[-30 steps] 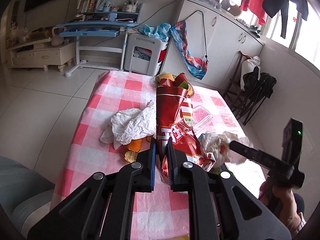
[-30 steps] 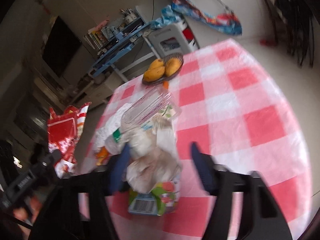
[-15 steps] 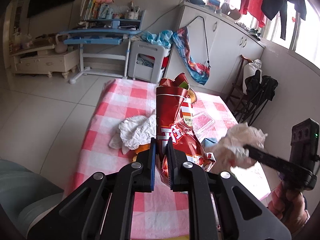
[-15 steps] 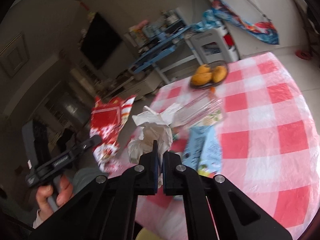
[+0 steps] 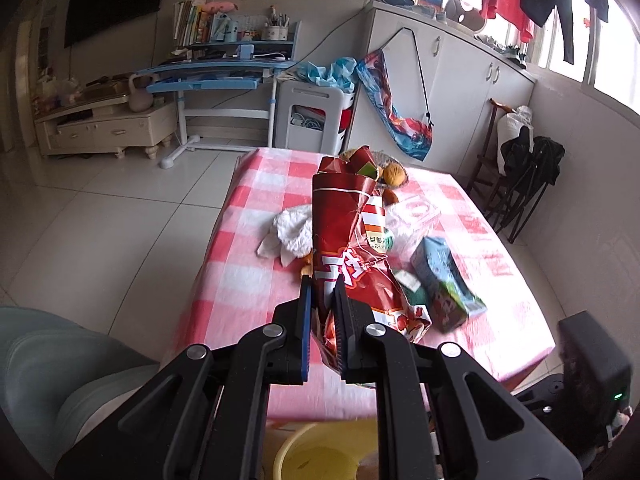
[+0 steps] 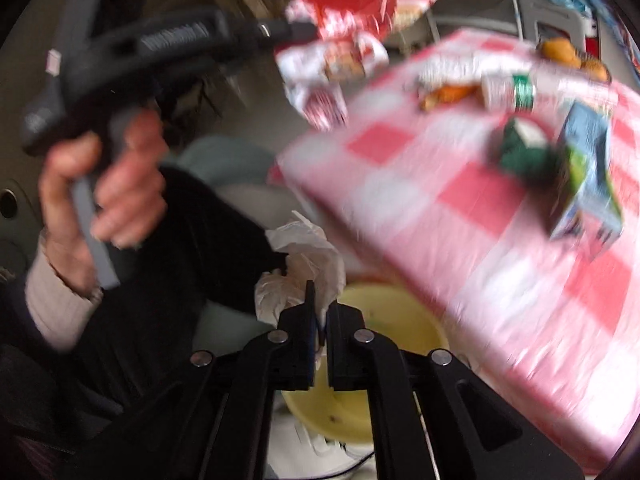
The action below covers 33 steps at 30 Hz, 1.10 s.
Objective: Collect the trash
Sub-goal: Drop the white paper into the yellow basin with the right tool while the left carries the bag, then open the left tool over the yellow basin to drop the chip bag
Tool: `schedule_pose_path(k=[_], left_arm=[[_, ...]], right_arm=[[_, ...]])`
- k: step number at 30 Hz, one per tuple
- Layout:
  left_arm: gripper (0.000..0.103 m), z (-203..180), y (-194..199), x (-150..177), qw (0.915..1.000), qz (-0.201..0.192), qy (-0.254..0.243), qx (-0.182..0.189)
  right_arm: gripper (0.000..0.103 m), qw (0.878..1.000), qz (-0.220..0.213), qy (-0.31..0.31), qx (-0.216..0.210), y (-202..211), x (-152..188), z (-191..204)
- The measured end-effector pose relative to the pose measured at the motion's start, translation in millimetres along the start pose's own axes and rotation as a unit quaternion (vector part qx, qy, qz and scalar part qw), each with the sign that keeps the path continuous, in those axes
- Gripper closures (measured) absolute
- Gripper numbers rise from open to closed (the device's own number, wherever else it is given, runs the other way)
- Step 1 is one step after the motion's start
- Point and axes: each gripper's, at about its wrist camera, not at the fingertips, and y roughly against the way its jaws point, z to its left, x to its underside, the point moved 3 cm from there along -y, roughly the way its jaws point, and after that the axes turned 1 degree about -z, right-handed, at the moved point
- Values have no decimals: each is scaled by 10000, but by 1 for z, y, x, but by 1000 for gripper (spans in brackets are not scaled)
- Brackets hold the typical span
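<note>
Right gripper (image 6: 320,312) pinches the crumpled white tissue (image 6: 304,268) above the yellow bin (image 6: 400,312) at 6 o'clock; left gripper (image 5: 322,304) clamps the red snack bag (image 5: 348,248) (thin grips: either could slip off-target).

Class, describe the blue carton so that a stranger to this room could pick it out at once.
Start at the table with the red-and-white checked cloth. On its right half, beside the tall red snack bag held in the left claw, a carton lies on its side. It is the only box-shaped item there, light blue with a green end.
</note>
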Motion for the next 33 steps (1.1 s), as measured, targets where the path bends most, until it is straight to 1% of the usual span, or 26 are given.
schedule_pose_path(k=[1, 2, 3, 6, 9, 11, 13, 15, 19, 22, 23, 24, 26, 27, 28, 30, 33], left_arm=[[93, -1, 3, 4, 10000, 36, -41, -10], [93, -2, 5, 8, 10000, 59, -69, -15], [93, -3, 8, 12, 9999, 92, -105, -19], [93, -9, 15, 27, 9994, 249, -233, -13], [93, -16, 19, 41, 9986, 408, -343, -8], [93, -20, 24, 53, 9976, 556, -416, 13], [93, -23, 27, 65, 9962, 715, -488, 26], [93, -26, 29, 77, 9947, 868, -548, 48], [93, -37, 35, 106, 9875, 1297, -888, 116], [91, -46, 37, 125, 9789, 1664, -1170, 187], [89, -48, 38, 128, 9777, 1689, -1234, 163], [84, -51, 39, 129, 9768, 1688, -1313, 121], [69, -54, 42, 127, 9770, 1586, -1427, -62], [57, -55, 44, 121, 9779, 1504, -1444, -179], [50, -55, 44, 116, 9789, 1425, -1441, -245], [45, -55, 45, 107, 9806, 1293, -1433, -352], [39, -53, 41, 91, 9835, 1065, -1377, -498]], right_arm=[[70, 10000, 45, -12, 48, -2, 3, 0], [47, 9999, 26, -18, 125, -2, 5, 1], [42, 9997, -59, -7, 219, 2, 5, 1], [42, 9989, -361, -119, 275, 16, 4, 0], [41, 9957, -698, -339, 499, 30, 3, -9], [37, 9920, -949, -452, 701, 41, 2, -16], [37, 9879, -1187, -551, 832, 53, -4, -29], [37, 9831, -1422, -636, 966, 63, -4, -34], [36, 9753, -1760, -789, 1081, 80, -5, -41], [36, 9720, -1863, -880, 1128, 83, -8, -43], [36, 9711, -1889, -897, 1148, 86, -8, -43], [35, 9704, -1910, -903, 1168, 85, -9, -43], [35, 9689, -1961, -904, 1211, 89, -7, -43], [34, 9678, -1991, -909, 1243, 94, -5, -41], [33, 9665, -2026, -921, 1278, 96, -4, -40], [33, 9636, -2102, -973, 1338, 97, -3, -42], [33, 9558, -2290, -1106, 1474, 102, -4, -47]])
